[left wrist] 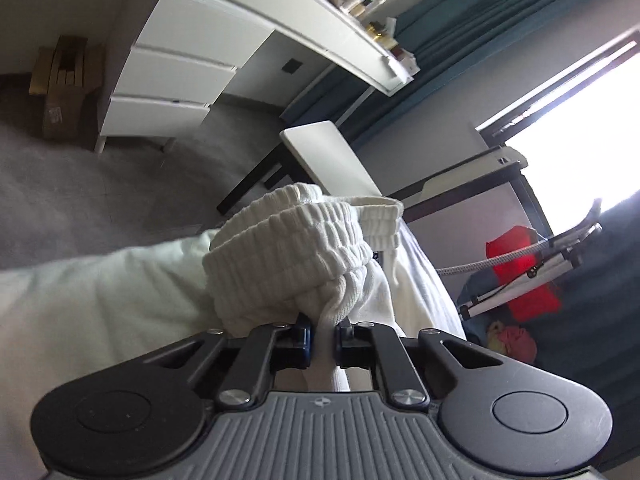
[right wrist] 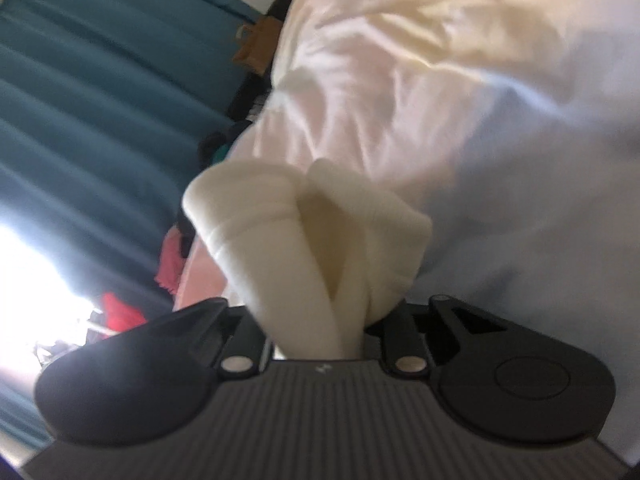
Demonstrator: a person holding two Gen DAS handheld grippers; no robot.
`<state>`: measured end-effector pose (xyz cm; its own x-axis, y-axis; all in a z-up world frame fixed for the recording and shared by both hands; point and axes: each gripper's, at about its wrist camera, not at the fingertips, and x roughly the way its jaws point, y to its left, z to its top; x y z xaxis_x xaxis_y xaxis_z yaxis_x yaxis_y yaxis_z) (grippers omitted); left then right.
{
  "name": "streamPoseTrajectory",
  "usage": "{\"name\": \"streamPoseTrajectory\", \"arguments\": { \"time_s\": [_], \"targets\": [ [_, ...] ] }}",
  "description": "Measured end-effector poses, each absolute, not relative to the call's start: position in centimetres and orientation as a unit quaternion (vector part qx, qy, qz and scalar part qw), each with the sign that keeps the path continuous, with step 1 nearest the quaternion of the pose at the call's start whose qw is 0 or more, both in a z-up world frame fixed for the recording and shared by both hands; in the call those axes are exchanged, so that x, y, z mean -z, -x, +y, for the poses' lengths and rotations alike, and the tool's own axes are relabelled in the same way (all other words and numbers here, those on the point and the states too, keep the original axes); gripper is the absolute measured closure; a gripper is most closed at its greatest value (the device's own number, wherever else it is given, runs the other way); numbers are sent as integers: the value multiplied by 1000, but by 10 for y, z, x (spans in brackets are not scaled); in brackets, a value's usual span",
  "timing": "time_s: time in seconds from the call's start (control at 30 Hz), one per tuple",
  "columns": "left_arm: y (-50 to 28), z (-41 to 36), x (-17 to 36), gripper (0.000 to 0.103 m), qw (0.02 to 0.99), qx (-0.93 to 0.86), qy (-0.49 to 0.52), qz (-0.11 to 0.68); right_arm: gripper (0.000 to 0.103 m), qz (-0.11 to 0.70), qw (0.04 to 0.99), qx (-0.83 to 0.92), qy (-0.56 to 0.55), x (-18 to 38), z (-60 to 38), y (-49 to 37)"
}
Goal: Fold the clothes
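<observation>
L gripper (left wrist: 324, 334) clamps white garment (left wrist: 288, 248) waistband; R gripper (right wrist: 352, 320) pinches its ribbed edge.

The left gripper (left wrist: 324, 334) has its jaws pinched on the ribbed hem of a white garment (left wrist: 280, 248), which bunches above them and spreads off to the left, with a white drawer unit (left wrist: 168, 80), grey carpet (left wrist: 80, 184) and teal curtain (left wrist: 460, 12) behind.
</observation>
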<state>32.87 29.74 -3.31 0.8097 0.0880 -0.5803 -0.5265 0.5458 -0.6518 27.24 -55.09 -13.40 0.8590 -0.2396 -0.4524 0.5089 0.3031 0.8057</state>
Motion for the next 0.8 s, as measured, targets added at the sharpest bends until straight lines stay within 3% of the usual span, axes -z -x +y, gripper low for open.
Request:
{"name": "streamPoseTrajectory", "arguments": {
  "time_s": [0.23, 0.4, 0.6, 0.8],
  "targets": [
    [-245, 306, -32, 94, 864, -155, 415, 238, 88, 105, 802, 209, -550, 85, -547, -218],
    [-165, 337, -52, 94, 859, -156, 417, 253, 88, 116, 788, 209, -567, 89, -539, -145],
    [-95, 363, -20, 94, 862, -165, 394, 274, 88, 150, 737, 214, -623, 136, -531, -71],
    [-74, 358, 25, 92, 870, -174, 376, 268, 88, 144, 745, 213, -616, 134, -528, -68]
  ]
}}
